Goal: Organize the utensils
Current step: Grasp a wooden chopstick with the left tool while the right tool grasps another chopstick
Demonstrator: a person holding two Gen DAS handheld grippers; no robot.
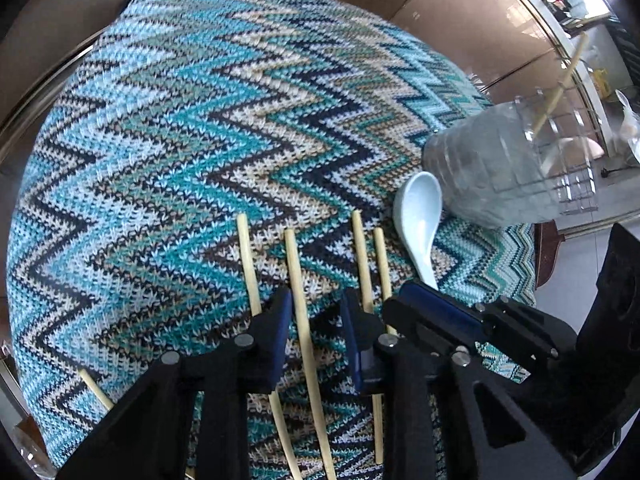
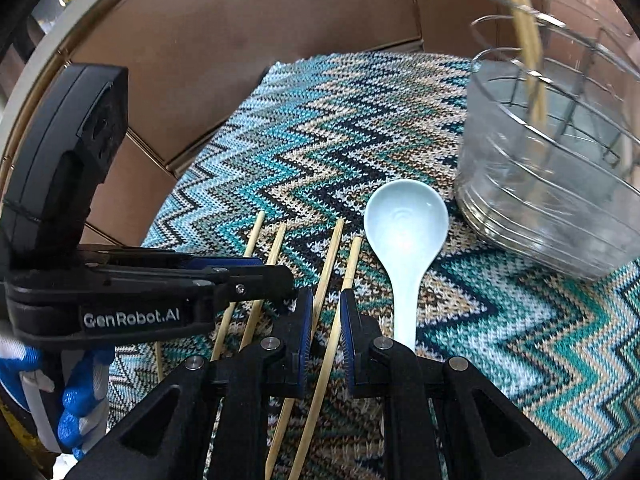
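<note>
Underneath everything, a zigzag knitted cloth (image 1: 180, 128) covers the table. At far right stands a clear wire-framed holder (image 2: 560, 184) containing upright chopsticks (image 2: 524, 40). Just left of it lies a pale spoon (image 2: 404, 232), bowl far, handle near. Four loose chopsticks (image 1: 300, 304) lie side by side left of the spoon. The left gripper (image 1: 316, 320) straddles one chopstick, jaws narrowly spread. The right gripper (image 2: 326, 312) pinches the chopstick nearest the spoon. Only the right view shows a blue-gloved hand (image 2: 76, 400).
</note>
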